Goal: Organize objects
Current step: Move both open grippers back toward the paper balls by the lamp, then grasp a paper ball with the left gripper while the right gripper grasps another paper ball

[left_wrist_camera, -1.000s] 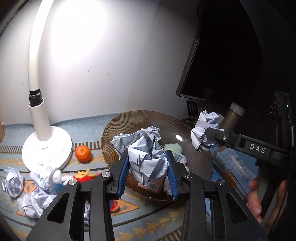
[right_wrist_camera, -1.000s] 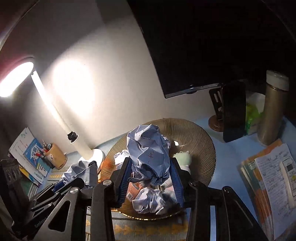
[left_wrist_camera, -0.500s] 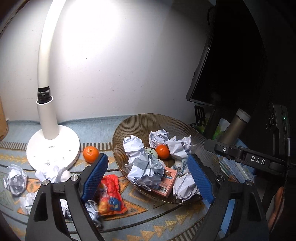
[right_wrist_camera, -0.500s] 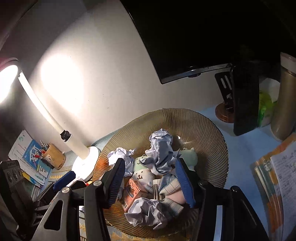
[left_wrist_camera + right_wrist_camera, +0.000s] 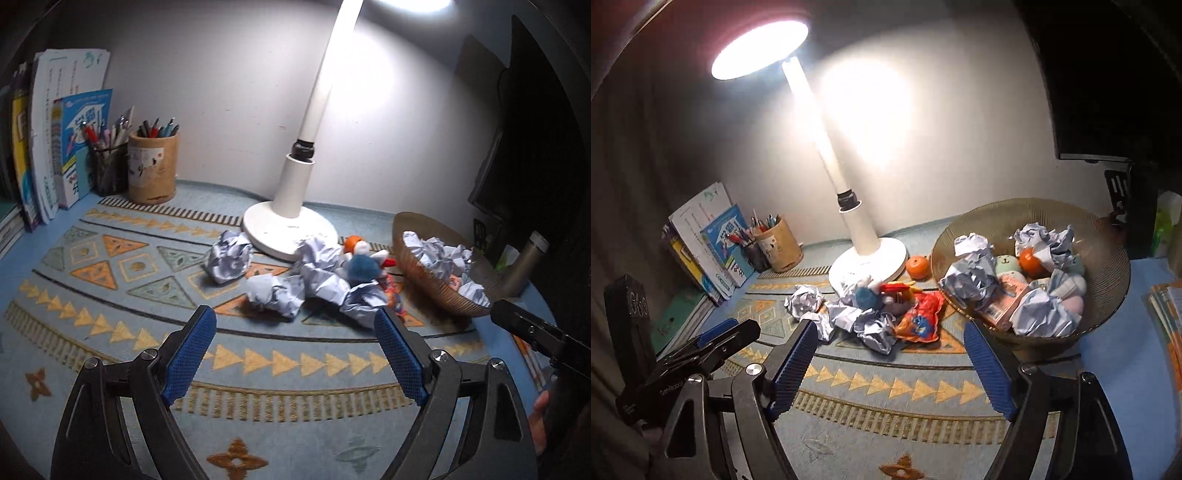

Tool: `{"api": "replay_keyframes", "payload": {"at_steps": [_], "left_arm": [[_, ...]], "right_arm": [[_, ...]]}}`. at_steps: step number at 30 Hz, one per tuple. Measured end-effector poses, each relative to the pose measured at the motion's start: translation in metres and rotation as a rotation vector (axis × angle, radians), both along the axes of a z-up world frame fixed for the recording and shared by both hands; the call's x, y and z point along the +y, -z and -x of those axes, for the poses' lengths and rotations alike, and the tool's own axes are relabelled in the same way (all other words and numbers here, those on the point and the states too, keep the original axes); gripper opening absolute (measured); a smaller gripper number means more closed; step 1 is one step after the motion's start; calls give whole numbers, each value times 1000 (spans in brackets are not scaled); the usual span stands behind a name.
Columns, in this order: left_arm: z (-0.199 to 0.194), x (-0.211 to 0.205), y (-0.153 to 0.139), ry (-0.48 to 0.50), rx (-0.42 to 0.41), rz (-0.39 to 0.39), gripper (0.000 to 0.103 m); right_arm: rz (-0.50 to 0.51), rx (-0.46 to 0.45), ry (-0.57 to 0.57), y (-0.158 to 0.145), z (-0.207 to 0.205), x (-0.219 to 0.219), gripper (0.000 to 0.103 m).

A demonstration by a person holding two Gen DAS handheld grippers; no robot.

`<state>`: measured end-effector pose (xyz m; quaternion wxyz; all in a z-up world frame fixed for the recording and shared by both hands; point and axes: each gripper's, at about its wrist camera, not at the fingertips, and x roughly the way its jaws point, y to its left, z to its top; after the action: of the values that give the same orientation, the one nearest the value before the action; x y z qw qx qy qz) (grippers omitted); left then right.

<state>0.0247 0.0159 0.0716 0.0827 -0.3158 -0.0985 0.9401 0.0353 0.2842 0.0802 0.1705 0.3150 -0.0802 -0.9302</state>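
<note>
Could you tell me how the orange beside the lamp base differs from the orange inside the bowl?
The orange beside the lamp base sits on the mat, while the orange inside the bowl lies within the ribbed bowl. The first shows nearly whole; the second is partly covered by a crumpled paper ball. Both are small, round and orange.

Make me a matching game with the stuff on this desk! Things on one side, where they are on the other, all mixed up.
Things:
1. pens
2. pink box
3. orange snack bag
4. loose tangerine

Places:
A. lying flat on the patterned mat
B. beside the white lamp base
C. standing in the round brown holder
D. inside the ribbed bowl with crumpled paper

Pairs: 1-C, 2-D, 3-A, 4-B
</note>
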Motion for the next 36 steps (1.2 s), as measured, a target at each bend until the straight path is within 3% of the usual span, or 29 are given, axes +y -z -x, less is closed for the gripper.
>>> {"api": "replay_keyframes", "payload": {"at_steps": [4, 7, 12, 14, 17, 20, 22, 26, 31, 36], "left_arm": [[4, -25, 32, -74, -42, -11, 87], [4, -24, 31, -61, -25, -14, 87], [8, -14, 35, -33, -59, 28, 87], [7, -15, 35, -31, -59, 19, 87], [12, -26, 37, -25, -105, -43, 87], [31, -52, 35, -11, -187, -167, 86], [46, -64, 21, -24, -164, -121, 85], [90, -72, 8, 33, -163, -50, 85], [145, -77, 27, 97, -224, -127, 85], [168, -67, 42, 166, -261, -159, 85]], "right_arm": [[-69, 6, -54, 41, 4, -26, 80], [-93, -25, -51, 60, 10, -30, 80], [-107, -51, -40, 69, 16, -28, 80], [-110, -57, -36, 69, 16, -28, 79], [-111, -60, -55, 68, 16, -32, 70], [-92, -91, -101, 67, 18, -44, 67], [-22, -133, -160, 65, 24, -59, 67], [13, -180, -211, 64, 45, -107, 66], [-36, -231, -154, 79, 86, -151, 66], [-59, -254, -131, 84, 117, -163, 68]]}}
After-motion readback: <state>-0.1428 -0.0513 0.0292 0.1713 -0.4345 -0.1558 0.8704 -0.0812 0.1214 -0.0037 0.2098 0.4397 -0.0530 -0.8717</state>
